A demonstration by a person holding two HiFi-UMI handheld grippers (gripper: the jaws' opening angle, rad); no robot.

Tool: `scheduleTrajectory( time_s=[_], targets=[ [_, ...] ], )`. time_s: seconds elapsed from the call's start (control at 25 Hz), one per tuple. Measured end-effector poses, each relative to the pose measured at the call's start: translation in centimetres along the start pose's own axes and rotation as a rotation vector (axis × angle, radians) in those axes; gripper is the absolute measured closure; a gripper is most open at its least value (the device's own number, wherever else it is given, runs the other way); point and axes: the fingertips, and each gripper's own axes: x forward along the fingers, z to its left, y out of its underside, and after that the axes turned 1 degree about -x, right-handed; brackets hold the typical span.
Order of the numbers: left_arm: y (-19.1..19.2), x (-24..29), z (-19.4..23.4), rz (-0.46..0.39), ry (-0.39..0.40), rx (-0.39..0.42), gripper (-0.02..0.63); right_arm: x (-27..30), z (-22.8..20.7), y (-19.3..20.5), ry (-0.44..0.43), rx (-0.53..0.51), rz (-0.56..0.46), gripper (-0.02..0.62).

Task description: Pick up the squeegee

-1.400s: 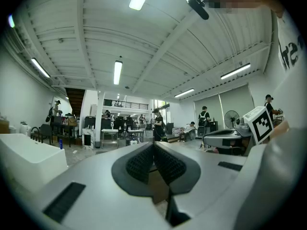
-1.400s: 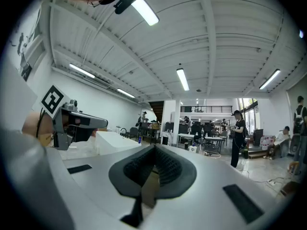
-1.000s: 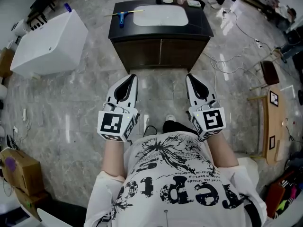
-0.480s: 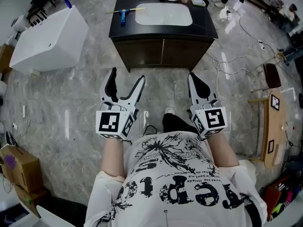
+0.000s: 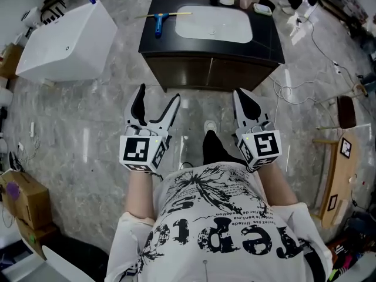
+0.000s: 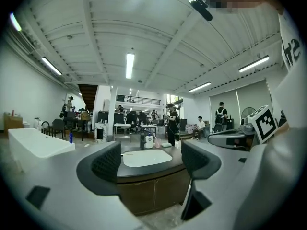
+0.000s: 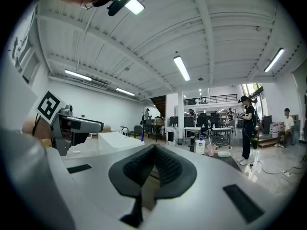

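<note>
Ahead of the person, the bench (image 5: 176, 44) looms nearer than a second ago, and the left tool (image 5: 157, 96) has gone from pressed together to spread wide (nothing between its jaws). The right tool (image 5: 241, 94) stays pressed together, empty. That reads as the left readying a grasp. The squeegee (image 5: 159, 22) lies on the bench's left part beside the basin (image 5: 214, 25), well apart from both tools and roughly straight ahead of the left one.

A white sink (image 5: 212, 23) is being held by a dark cabinet (image 5: 211, 74). A white tub (image 5: 67, 43) is being kept nearby.
</note>
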Motion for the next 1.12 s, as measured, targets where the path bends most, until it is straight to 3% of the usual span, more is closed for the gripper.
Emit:
scheduleTrajectory(
  time_s=[0.28, 0.56, 0.88, 1.12],
  targets=[
    [-1.8, 14.2, 5.1, 0.030, -0.073, -0.011, 0.228, 12.7, -9.7, -1.7, -0.056, -0.003, 0.011, 0.580],
    [-2.4, 27.1, 9.7, 0.042, -0.127, -0.073, 0.228, 24.8, -17.7, -3.7, -0.127, -0.028, -0.006, 0.580],
    [0.1, 33.7, 14.7, 0.147, -0.190, -0.097, 0.229, 33.3, -18.9, -2.4, -0.211, -0.014, 0.029, 0.580],
    [3.7, 40.0, 21.2, 0.241, -0.197, -0.137, 0.229, 41.3, -19.3, -1.4, -0.218, -0.015, 0.063, 0.580]
  ],
)
